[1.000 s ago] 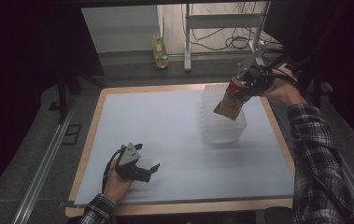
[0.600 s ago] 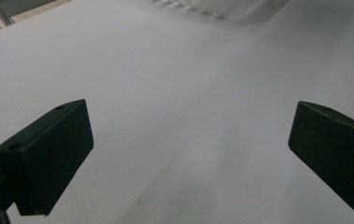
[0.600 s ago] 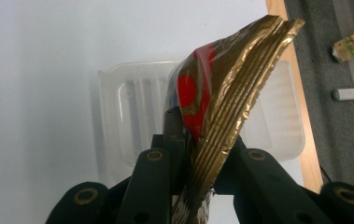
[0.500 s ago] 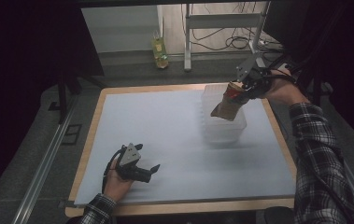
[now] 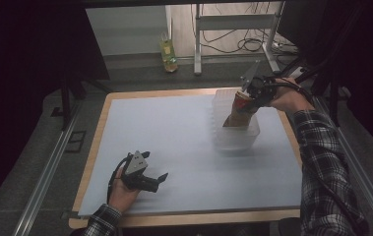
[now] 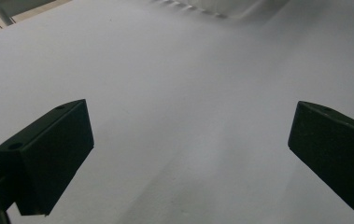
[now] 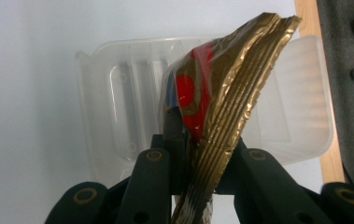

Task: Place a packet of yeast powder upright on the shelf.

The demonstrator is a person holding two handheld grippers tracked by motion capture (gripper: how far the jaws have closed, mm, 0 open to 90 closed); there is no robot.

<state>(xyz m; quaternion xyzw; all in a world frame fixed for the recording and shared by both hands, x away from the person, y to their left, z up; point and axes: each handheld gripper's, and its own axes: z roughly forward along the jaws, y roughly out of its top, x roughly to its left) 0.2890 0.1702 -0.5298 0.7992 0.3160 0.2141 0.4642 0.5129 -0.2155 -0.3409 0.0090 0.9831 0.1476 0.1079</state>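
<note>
Gold-foil snack packet [image 7: 221,116], printed with red, is clamped between the jaws of the right gripper [image 5: 251,96], its long axis running straight out ahead of them and its crimped top edge farthest from the hand. Directly beyond and below the packet's far end lies the open clear plastic container [image 5: 235,135], so the packet's way in appears to be along the jaws' own line. The right hand [image 5: 287,98] holds the gripper tilted down over the container at the table's [image 5: 174,128] far right side. The left gripper [image 5: 142,174], well apart, rests low on the table, its jaws spread wide with nothing between them.
</note>
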